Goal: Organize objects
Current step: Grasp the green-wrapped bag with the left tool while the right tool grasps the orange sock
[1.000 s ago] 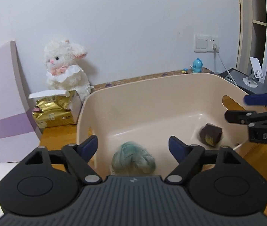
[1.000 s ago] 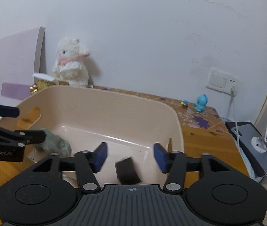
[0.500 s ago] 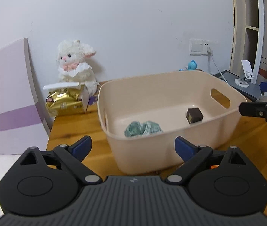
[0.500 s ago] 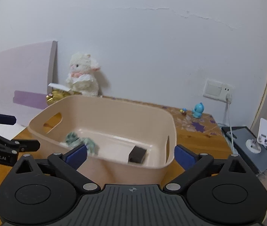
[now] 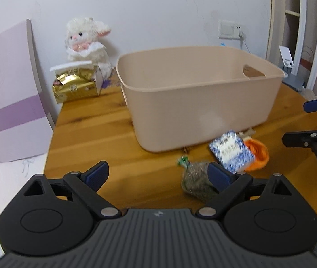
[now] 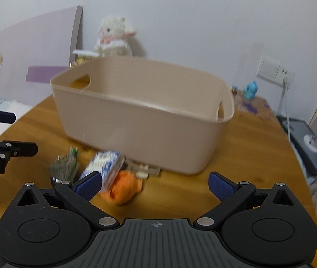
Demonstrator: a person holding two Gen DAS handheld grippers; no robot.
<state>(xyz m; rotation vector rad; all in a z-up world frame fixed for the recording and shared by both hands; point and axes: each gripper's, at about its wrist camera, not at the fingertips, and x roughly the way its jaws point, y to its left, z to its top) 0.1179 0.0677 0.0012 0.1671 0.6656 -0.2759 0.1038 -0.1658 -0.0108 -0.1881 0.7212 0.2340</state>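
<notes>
A white wall backs a round wooden table point(image 5: 87, 134), with a stuffed rabbit point(image 5: 84, 42) and a gold packet point(image 5: 75, 87) at its far edge. The beige plastic bin point(image 5: 198, 102) takes up the middle of the table. Half a second ago both cameras looked down into it, at a teal bundle and a dark block on its floor; now they sit lower and further back, so only its outer wall shows. That suggests the last drop is done and the next pick is starting.

The loose things lie in front of the bin: a blue-and-white patterned packet point(image 5: 231, 154) leaning on an orange cloth bundle point(image 5: 258, 156), and a greenish speckled pouch point(image 5: 195, 182) beside them.

The left gripper point(image 5: 158, 174) is wide open and empty; the pouch lies just inside its right finger. The right gripper point(image 6: 156, 184) is likewise spread wide, holding nothing, with the packet and orange bundle close to its left finger.
</notes>
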